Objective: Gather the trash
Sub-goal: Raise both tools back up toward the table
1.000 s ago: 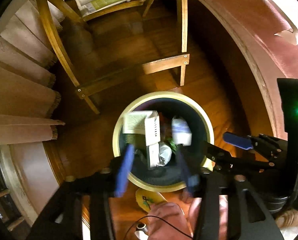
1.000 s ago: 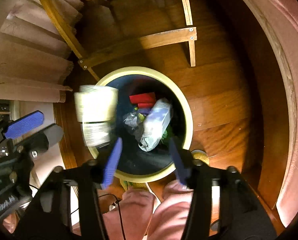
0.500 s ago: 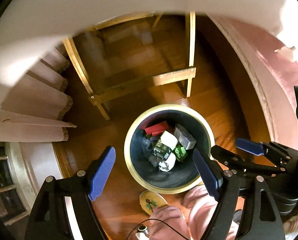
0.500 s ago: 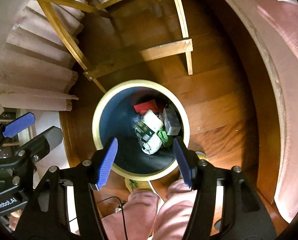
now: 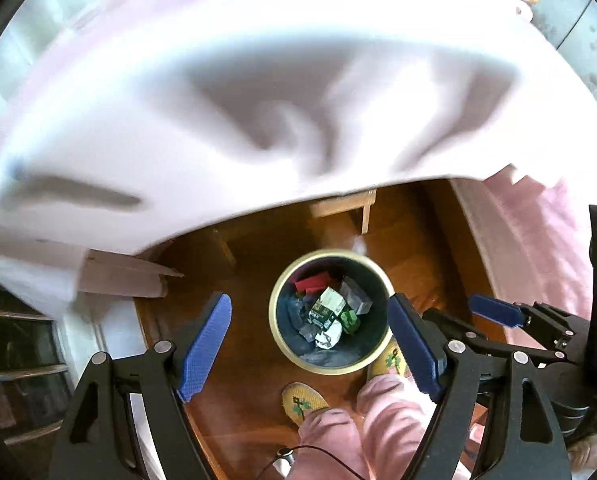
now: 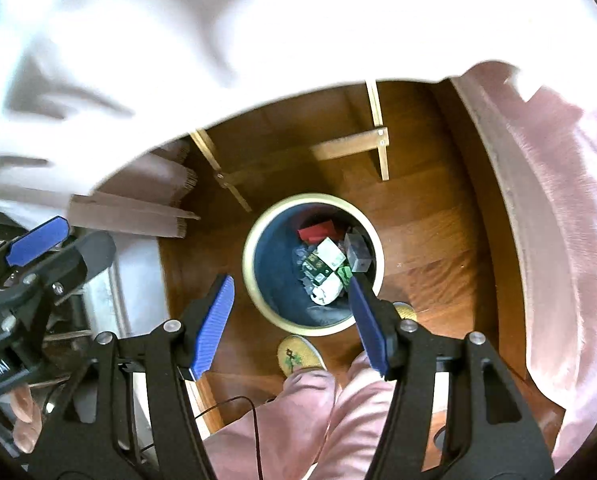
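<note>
Both grippers, left (image 5: 310, 344) and right (image 6: 292, 324), hang with jaws wide and empty above the trash bin (image 5: 332, 366). The cartons (image 6: 325, 258) lie inside it, below the jaws. Risk: the white cloth (image 5: 258, 100) ahead of the jaws may snag them, given its closeness.

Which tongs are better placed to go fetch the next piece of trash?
Neither clearly. The left tongs and right tongs are both open and empty above the trash bin, and no loose trash shows outside it.
</note>
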`<control>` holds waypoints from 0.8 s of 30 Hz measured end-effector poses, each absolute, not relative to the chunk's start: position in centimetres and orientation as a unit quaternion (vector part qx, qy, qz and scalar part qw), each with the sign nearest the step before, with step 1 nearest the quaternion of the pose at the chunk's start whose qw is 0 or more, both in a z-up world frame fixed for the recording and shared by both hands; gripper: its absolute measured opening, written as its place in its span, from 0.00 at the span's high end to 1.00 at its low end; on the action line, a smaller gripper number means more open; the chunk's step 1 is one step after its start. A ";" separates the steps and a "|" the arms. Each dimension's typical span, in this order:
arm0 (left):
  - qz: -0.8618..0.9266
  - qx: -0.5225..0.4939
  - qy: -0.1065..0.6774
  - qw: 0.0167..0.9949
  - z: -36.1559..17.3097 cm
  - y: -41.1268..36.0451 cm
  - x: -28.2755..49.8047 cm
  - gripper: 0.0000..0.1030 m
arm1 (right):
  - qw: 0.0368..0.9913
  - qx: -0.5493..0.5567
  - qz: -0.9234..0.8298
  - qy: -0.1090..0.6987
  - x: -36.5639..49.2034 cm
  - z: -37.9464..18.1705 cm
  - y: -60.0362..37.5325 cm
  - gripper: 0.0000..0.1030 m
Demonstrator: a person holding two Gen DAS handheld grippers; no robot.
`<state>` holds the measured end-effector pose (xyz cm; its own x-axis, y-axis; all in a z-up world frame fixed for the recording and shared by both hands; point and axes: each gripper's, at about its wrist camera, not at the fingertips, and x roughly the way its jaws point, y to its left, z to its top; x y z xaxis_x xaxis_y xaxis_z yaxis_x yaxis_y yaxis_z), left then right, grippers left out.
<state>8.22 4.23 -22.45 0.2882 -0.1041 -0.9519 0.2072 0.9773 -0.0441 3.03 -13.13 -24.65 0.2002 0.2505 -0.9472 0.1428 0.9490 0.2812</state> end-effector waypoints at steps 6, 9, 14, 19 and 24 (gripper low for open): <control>-0.104 0.047 0.553 0.825 -13.0 6.2 7.0 0.21 | 0.780 0.149 0.045 0.607 2.0 -16.6 -12.1 0.44; -0.108 0.053 0.536 0.836 -9.0 7.0 6.3 0.21 | 0.797 0.145 0.050 0.585 1.8 -12.1 -11.6 0.44; -0.111 0.062 0.500 0.856 -3.1 8.6 5.3 0.21 | 0.824 0.133 0.055 0.547 1.6 -5.6 -10.9 0.43; -0.110 0.062 0.471 0.873 1.1 10.0 5.0 0.21 | 0.850 0.111 0.056 0.512 1.7 -1.1 -10.2 0.43; -0.107 0.064 0.446 0.886 3.8 10.8 5.6 0.21 | 0.870 0.096 0.053 0.481 2.7 2.5 -9.8 0.43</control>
